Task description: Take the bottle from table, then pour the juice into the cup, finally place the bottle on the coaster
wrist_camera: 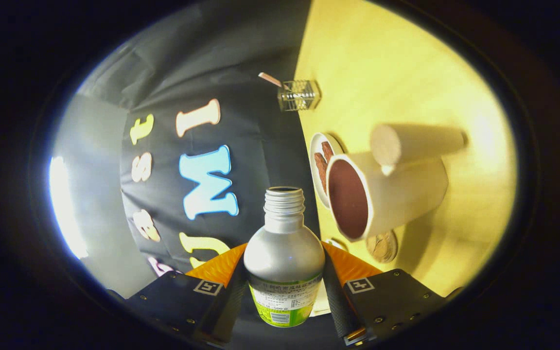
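Both fingers point(337, 291) clamp bottle point(284, 257); open neck points ahead, beside cup point(387, 194).

The gripper point(284, 253) has two broad, flat-topped blocks point(168, 301), matte and dark, one on each side and alike in shape. Each block carries a small square marker point(208, 287) with a pale border and a dark blocky pattern at its inner front corner. Small round screws point(190, 321) dot the block tops and edges. From each block a wedge-shaped finger point(217, 267) with a fine ribbed surface tapers forward, and a long, narrow knurled pad point(234, 301) lines its inner face. Both fingers press on the sides of the bottle point(284, 243).
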`<state>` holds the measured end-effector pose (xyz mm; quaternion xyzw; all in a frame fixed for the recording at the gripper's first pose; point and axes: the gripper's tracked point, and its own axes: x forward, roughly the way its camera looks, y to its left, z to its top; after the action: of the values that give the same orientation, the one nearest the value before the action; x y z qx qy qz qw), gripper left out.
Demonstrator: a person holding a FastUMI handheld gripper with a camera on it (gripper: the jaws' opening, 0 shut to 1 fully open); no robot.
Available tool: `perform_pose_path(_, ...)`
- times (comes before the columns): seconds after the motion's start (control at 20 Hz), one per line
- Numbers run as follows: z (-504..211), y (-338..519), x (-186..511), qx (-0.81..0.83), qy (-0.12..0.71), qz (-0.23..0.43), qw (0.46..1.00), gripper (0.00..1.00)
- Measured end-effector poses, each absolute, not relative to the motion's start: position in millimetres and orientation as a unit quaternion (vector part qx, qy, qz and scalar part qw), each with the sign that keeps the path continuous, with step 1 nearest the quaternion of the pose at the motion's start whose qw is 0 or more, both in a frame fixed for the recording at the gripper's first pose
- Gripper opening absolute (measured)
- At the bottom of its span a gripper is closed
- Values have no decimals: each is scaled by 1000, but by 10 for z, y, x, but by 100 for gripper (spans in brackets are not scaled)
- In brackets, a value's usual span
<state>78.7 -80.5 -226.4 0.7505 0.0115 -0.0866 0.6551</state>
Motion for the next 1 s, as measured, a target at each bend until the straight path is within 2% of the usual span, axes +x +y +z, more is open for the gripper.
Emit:
perform_pose_path(0.25,-2347,-824,820,625,57,-98,773,77)
perform_pose_path(0.55,-2340,-794,868,487,82,-116,862,77)
perform_pose_path(0.7,-2262,-789,962,349,86,-133,924,77)
perform_pose_path(1.0,-1843,-627,1113,167,55,-120,977,77)
